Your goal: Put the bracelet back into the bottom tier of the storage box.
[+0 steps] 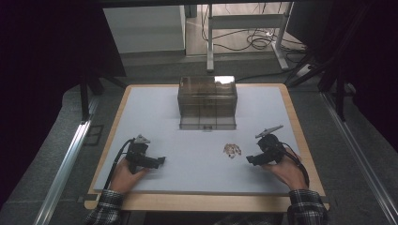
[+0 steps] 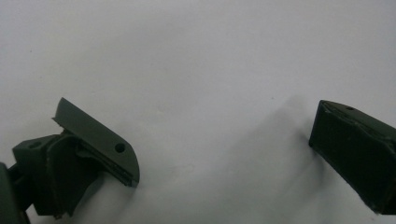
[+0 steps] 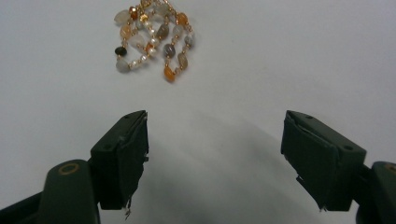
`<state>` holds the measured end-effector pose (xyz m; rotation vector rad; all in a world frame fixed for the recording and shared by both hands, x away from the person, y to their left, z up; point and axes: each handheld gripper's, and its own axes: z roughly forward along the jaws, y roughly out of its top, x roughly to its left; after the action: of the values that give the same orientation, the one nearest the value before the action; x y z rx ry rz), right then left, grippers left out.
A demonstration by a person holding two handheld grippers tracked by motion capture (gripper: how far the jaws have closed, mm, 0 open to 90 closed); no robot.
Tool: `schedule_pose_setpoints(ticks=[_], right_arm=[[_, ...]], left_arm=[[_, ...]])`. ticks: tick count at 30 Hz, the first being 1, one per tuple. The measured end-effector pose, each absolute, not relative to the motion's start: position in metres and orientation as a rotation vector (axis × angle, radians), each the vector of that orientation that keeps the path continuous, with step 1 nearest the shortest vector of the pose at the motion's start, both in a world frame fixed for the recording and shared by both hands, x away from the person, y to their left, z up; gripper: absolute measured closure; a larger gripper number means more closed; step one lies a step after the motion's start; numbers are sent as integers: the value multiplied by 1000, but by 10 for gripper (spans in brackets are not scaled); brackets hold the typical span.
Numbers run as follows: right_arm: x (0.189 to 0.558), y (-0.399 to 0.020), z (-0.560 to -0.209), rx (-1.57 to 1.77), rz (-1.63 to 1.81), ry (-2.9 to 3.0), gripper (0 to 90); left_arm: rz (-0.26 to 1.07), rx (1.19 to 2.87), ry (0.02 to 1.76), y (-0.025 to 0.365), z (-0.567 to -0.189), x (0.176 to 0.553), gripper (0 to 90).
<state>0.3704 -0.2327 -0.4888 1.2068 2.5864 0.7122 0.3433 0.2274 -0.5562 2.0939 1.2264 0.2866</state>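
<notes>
A small heap of beaded jewellery (image 1: 232, 150) with orange, white and grey beads lies on the white table top (image 1: 197, 140), right of centre. In the right gripper view the beads (image 3: 153, 37) lie just beyond the tips of my right gripper (image 3: 215, 126), whose jaws stand wide apart with nothing between them. From above, my right gripper (image 1: 252, 160) rests on the table right of the beads, pointing left at them. Held low at the left, my left gripper (image 1: 160, 161) points right. Its jaws (image 2: 224, 135) are spread wide over bare table.
A clear brown plastic drawer box (image 1: 207, 102) stands at the back centre of the table. The table's wooden rim (image 1: 206, 201) runs along the front. Beyond the table are desk legs and cables (image 1: 253, 40) on the floor.
</notes>
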Motion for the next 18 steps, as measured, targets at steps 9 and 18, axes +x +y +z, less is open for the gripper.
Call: schedule_pose_setpoints(ticks=[9, 18], right_arm=[[386, -216, -488, 1155, 657, 2653, 258], [396, -199, -490, 1107, 607, 2709, 273]], left_arm=[[286, 2094, 1226, 227, -556, 343, 0], [287, 2092, 1226, 227, -556, 343, 0]])
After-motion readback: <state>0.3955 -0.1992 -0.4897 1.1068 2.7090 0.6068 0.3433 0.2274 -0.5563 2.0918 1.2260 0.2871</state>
